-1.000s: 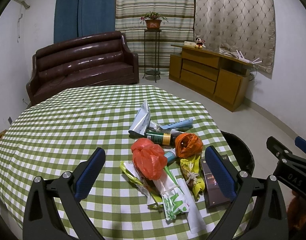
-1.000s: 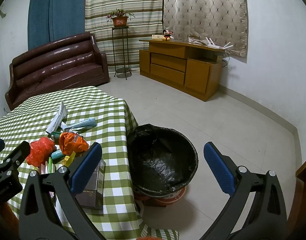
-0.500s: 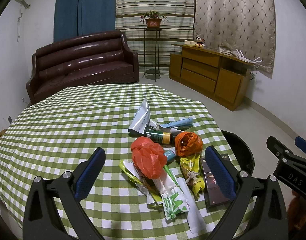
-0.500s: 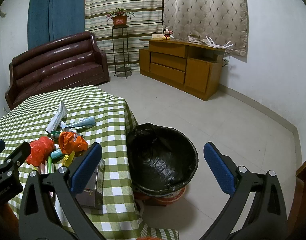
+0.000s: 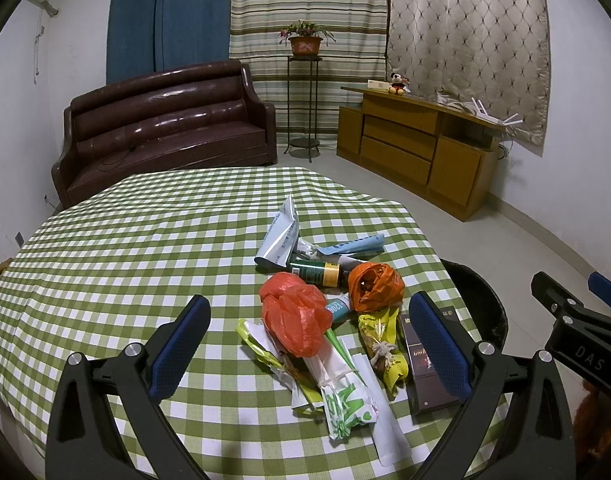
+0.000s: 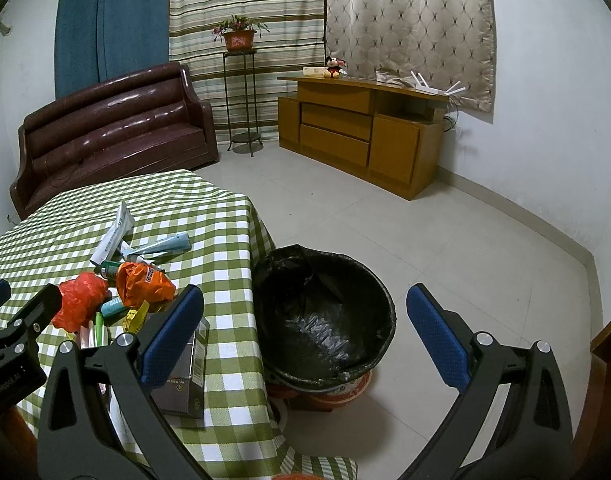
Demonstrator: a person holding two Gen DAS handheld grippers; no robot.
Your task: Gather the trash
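Nothing has shifted: my left hand-held gripper (image 5: 309, 344) still hovers spread wide over the trash pile (image 5: 325, 320) on the counter (image 5: 125, 248), my right hand-held gripper (image 6: 305, 328) equally wide above the bin (image 6: 325, 312).

"DAS" is printed on the right gripper (image 5: 593, 362); "GenRobot.AI" is read on the left gripper (image 6: 9, 384); "1200" is seen on a teal tube (image 6: 112, 305).

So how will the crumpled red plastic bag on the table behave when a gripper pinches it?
The red plastic bag looks thin and crumpled, so it is probably light and floppy. It will likely squash between the fingers. Lying on other wrappers, it may drag them along.
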